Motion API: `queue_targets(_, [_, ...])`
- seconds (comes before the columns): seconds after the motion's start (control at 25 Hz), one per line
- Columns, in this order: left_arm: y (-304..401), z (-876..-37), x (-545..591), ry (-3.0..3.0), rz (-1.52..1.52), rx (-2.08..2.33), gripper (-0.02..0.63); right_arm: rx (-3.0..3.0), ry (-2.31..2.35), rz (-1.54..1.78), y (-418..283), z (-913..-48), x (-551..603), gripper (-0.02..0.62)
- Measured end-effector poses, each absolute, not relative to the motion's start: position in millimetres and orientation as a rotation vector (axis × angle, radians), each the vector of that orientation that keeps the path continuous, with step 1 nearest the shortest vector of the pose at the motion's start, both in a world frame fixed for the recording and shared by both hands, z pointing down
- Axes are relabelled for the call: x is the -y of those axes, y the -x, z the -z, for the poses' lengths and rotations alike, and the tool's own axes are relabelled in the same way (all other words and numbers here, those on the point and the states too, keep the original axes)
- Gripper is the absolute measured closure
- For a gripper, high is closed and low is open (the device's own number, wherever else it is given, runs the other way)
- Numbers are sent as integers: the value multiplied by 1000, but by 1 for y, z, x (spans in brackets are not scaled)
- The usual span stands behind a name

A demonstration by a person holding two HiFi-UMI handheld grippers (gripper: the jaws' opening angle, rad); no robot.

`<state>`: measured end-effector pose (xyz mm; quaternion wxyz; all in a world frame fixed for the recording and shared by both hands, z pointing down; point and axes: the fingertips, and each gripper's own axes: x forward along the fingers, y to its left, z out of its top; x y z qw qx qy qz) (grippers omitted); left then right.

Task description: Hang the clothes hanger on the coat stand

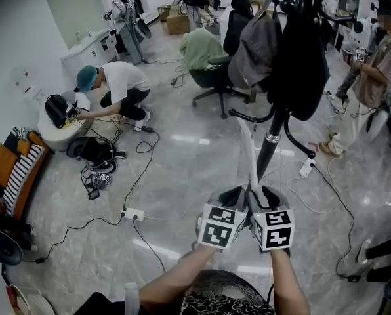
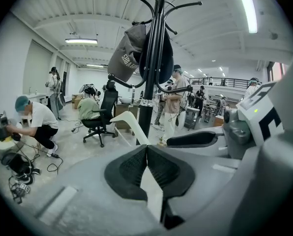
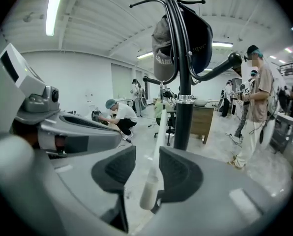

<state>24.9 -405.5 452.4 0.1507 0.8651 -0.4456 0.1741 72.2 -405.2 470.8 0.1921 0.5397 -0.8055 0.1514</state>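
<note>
Jaws of the left gripper pinch the white hanger; the right gripper has its jaws spread, with the hanger between them. It is held low, just in front of the coat stand, on no hook. Around the stand, cables trail across a glossy pale floor. A grey cap on the stand bears white lettering I cannot read.

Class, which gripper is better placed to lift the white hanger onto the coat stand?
Left, probably. The left gripper is shut on the white hanger and can carry it to the coat stand ahead; the right gripper has its fingers apart, the hanger loose between them.
</note>
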Motion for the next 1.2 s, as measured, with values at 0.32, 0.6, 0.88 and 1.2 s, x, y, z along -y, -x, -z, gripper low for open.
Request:
queue_targets(0.32, [-32, -448, 384, -2472, -470, 1306, 600, 2319, -1503, -410, -77, -451, 382, 529])
queue_targets(0.6, [-39, -448, 367, -2453, -450, 1327, 600, 2368, -1446, -408, -77, -443, 365, 594])
queue_targets(0.88, [-31, -442, 354, -2443, -426, 1359, 600, 2408, -1415, -374, -65, -433, 351, 594])
queue_targets(1.2, [-31, -438, 343, -2441, -424, 1368, 600, 2424, -1426, -365, -67, -425, 341, 594])
